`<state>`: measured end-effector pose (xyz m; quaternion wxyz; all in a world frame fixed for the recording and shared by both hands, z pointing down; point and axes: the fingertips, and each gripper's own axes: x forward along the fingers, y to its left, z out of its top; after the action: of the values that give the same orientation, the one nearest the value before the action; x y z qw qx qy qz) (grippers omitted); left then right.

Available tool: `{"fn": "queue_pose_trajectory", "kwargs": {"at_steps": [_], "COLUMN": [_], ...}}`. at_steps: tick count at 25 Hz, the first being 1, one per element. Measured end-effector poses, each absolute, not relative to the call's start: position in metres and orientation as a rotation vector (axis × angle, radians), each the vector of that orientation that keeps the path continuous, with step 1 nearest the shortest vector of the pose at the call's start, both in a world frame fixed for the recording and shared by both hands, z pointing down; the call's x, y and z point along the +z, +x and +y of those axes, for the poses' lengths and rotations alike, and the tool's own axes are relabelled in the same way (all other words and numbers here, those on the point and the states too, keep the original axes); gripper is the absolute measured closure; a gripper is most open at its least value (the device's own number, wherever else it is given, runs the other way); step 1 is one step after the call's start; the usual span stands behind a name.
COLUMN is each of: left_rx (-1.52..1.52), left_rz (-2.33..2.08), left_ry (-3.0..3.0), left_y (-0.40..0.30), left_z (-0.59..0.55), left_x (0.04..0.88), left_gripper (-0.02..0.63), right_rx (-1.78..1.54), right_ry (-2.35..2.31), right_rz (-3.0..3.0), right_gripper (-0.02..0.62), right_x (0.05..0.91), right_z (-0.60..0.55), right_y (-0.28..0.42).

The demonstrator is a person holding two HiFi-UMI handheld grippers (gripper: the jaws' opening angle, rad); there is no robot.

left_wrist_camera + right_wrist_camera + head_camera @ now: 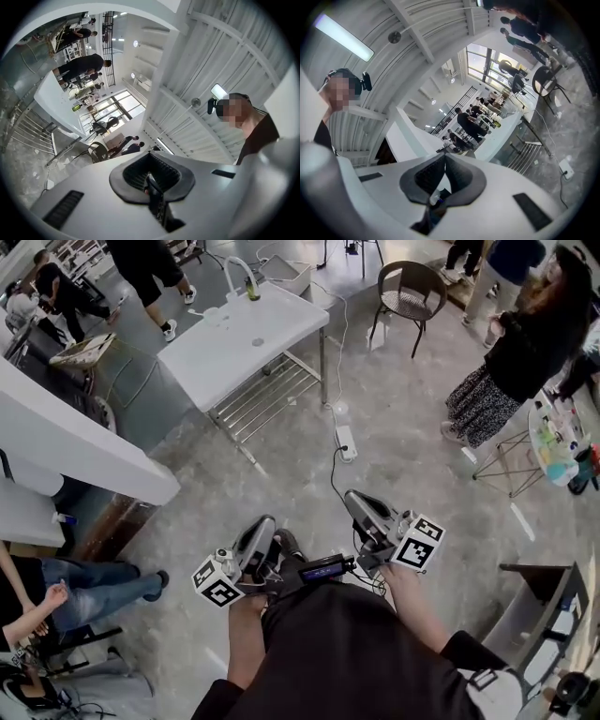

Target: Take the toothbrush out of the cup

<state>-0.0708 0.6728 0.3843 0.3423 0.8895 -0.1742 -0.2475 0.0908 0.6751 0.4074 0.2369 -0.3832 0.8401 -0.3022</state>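
While both my tools hang over the floor at the lower middle of the head view, the job's things sit well apart from them, up at the upper left of centre. There a white desk carries a small greenish thing at its far end, which I take for the cup. The toothbrush is too small to make out from here, so I can only judge that it stands in there. Below the desk in the frame, my left tool is clenched on nothing; in its own view the dark pads press together with only ceiling and room beyond them. Just right of it, my right tool is likewise clenched and empty. Further right, at the top, a dark chair stands off the line to the desk. I expect the toothbrush to be light, stiff and thin, with a smooth plastic handle that could slip or swivel between the pads. So I would take it on the handle just above the rim, not by the bristles. The cup is probably light too and may tip or ride up, so the other tool should steady its wall.
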Motion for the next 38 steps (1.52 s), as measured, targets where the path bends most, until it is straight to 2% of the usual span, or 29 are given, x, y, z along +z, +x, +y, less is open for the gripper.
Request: {"fn": "queue_pose_trajectory", "kwargs": {"at_steps": [18, 38], "left_rx": [-0.741, -0.690], "left_rz": [-0.373, -0.392], "left_ry": [2.253, 2.216], "left_y": [-0.131, -0.146], "left_z": [0.490, 0.406], "left_x": [0.354, 0.388], "left_gripper": [0.598, 0.598], "right_rx": [-0.797, -0.858], "right_ry": [-1.194, -1.206], "right_rz": [2.335, 2.332], "right_gripper": [0.589, 0.589], "right_x": [0.366, 0.398], "right_z": [0.520, 0.431], "right_y": [0.039, 0.016]}}
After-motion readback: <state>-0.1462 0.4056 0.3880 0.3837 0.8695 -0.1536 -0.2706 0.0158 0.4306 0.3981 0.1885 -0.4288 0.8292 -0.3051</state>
